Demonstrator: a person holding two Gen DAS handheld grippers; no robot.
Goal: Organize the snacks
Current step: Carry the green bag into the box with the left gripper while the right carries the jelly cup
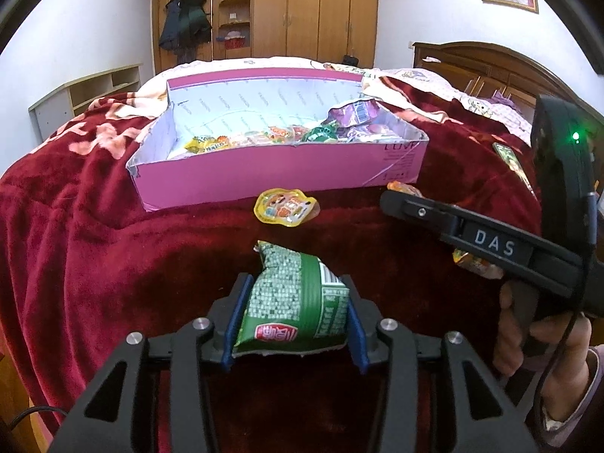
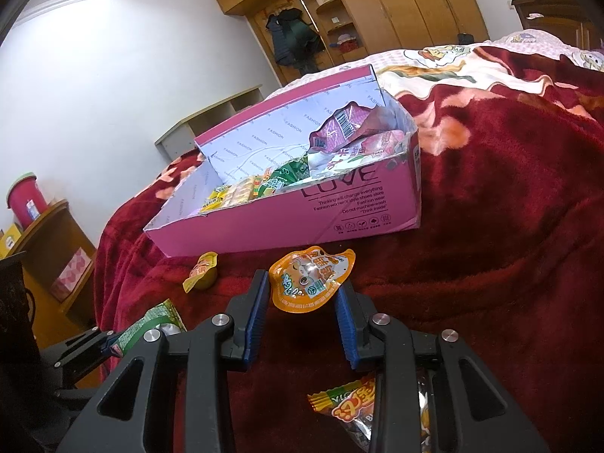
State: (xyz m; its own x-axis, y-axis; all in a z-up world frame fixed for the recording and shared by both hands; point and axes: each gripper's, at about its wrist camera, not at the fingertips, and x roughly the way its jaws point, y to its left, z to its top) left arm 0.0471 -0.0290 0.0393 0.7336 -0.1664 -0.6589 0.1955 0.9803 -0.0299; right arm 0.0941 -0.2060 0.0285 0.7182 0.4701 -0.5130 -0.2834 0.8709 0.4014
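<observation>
Both claws hold snacks before the pink shoebox point(image 1: 264, 173).
Left claw point(image 1: 294, 317) grips a green packet point(image 1: 290, 302); right claw point(image 2: 302, 302) pinches an orange jelly cup point(image 2: 311, 277), frame centre.

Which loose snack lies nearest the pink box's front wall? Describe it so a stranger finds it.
Start at the pink cardboard box on the dark red fleece blanket. Just before its front wall lies a small yellow jelly cup. Unlike the green crinkled packet in the left gripper, it rests free and flat-lidded, with cartoon print.

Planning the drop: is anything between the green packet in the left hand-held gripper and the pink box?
Only a yellow jelly cup lies on the blanket between the green packet and the pink box; lifted over, nothing visible blocks it.
</observation>
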